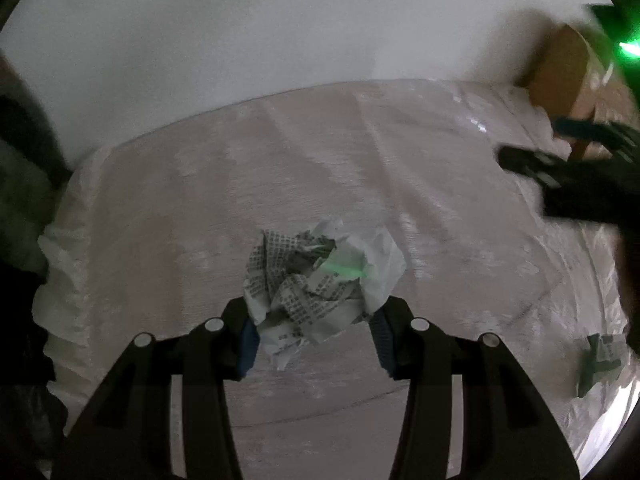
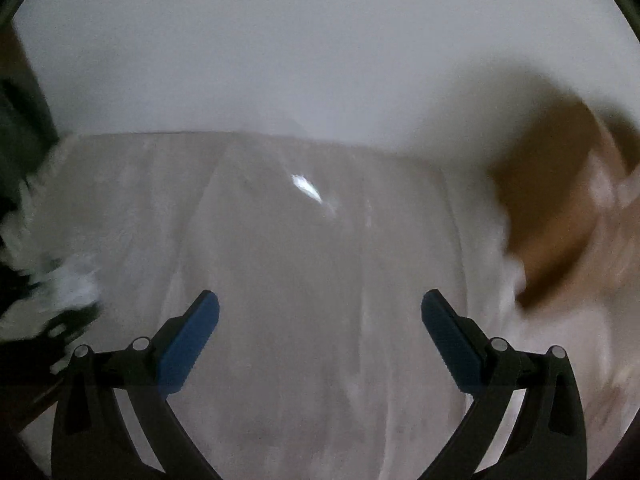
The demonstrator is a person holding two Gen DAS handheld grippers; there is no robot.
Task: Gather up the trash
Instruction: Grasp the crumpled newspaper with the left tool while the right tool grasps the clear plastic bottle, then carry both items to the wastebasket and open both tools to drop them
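A crumpled ball of printed paper [image 1: 320, 280] sits between the blue pads of my left gripper [image 1: 316, 320], which is shut on it just above the plastic-covered table [image 1: 200, 200]. A smaller crumpled paper scrap [image 1: 600, 360] lies at the right edge of the table. My right gripper [image 2: 320, 312] is open and empty over the table [image 2: 300, 240]; it also shows at the right of the left wrist view [image 1: 532, 148]. The left gripper and its paper show blurred at the left edge of the right wrist view [image 2: 68, 288].
A brown cardboard box [image 1: 568, 72] stands at the back right against the white wall; it is blurred in the right wrist view [image 2: 560, 200]. Dark objects [image 1: 24, 184] sit off the table's left edge. A green light [image 1: 630, 46] glows at top right.
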